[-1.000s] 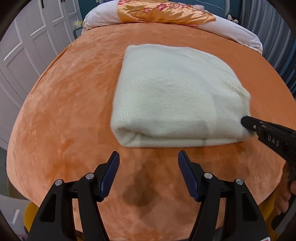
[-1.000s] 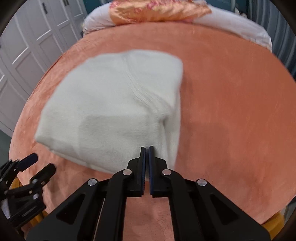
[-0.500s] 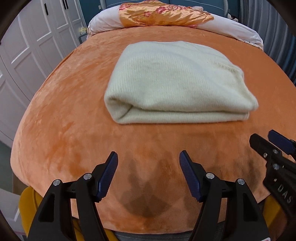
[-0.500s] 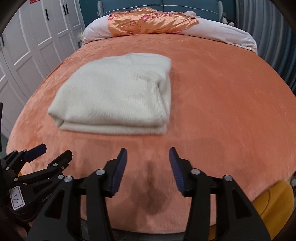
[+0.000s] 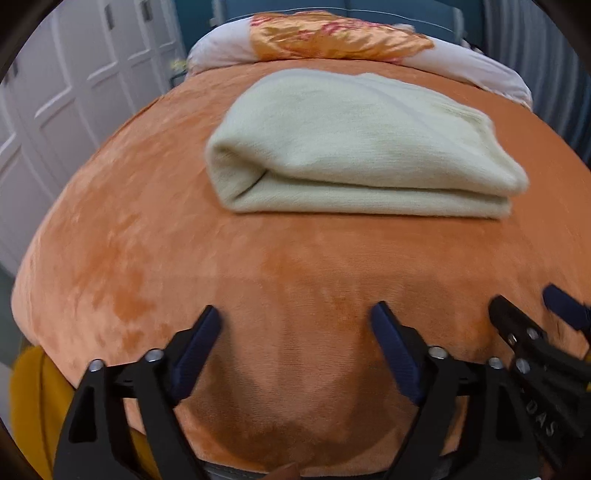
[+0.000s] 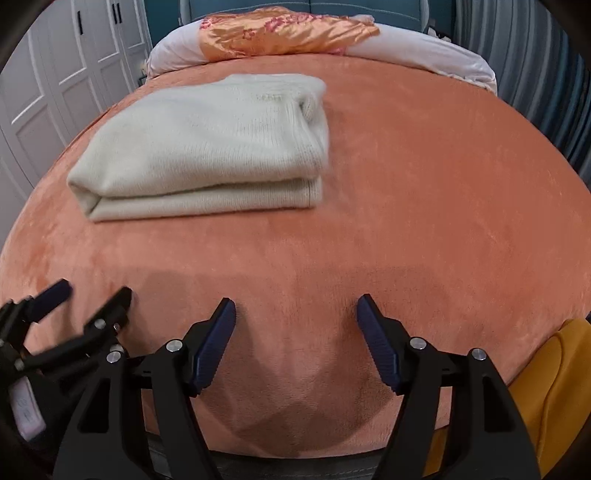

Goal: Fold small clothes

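Observation:
A cream knitted garment (image 5: 354,147) lies folded in a thick flat stack on the orange bed cover (image 5: 147,240); it also shows in the right wrist view (image 6: 207,147), left of centre. My left gripper (image 5: 295,314) is open and empty, low over the cover near the bed's front edge, well short of the garment. My right gripper (image 6: 295,306) is open and empty too, beside it at the same edge. Each gripper shows in the other's view: the right one (image 5: 532,306) and the left one (image 6: 92,295).
A white pillow with an orange floral cover (image 6: 288,33) lies at the head of the bed. White wardrobe doors (image 5: 74,85) stand to the left, a grey curtain (image 6: 535,74) to the right. Something yellow (image 6: 554,387) sits below the bed's front edge.
My right gripper let go of the garment's corner, opened and drew back to the front edge. My left gripper also drew back and dropped lower. The garment stays folded.

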Demonstrator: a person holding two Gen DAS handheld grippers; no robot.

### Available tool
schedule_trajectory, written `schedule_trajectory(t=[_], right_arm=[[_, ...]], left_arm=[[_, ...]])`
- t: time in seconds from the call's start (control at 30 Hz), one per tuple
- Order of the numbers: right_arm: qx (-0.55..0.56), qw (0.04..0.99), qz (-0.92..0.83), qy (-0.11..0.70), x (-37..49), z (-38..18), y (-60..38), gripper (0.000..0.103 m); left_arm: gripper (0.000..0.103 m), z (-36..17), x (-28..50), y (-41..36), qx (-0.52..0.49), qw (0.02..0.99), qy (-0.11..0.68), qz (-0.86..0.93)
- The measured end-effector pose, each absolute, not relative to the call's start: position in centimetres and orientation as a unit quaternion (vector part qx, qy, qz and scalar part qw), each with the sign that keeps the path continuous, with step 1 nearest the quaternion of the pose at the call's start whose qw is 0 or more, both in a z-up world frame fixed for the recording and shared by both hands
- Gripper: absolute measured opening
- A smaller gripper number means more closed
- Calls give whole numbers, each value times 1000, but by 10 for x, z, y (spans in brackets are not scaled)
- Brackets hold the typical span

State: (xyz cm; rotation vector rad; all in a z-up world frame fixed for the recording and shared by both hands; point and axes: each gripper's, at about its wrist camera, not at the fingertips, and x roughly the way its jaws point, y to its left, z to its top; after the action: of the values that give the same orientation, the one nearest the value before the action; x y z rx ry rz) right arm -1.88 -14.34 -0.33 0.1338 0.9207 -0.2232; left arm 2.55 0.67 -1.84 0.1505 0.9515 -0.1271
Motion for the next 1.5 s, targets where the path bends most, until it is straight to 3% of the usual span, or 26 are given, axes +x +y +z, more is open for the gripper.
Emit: schedule_trajectory(t=[0.23, 0.47, 0.67, 1.5], right_arm=[[53, 895, -109, 430, -21, -10, -139, 72], [64, 900, -121, 414, -26, -18, -142, 86], [78, 900, -122, 410, -27, -21, -145, 91], [65, 899, -107, 420, -26, -22, -149, 95]], left_arm=[[92, -23, 23, 8, 61, 897, 435, -52], [94, -27, 21, 9, 61, 909, 409, -40], [94, -27, 25, 13, 48, 910, 410, -42], [94, -27, 29, 20, 40, 910, 410, -40]])
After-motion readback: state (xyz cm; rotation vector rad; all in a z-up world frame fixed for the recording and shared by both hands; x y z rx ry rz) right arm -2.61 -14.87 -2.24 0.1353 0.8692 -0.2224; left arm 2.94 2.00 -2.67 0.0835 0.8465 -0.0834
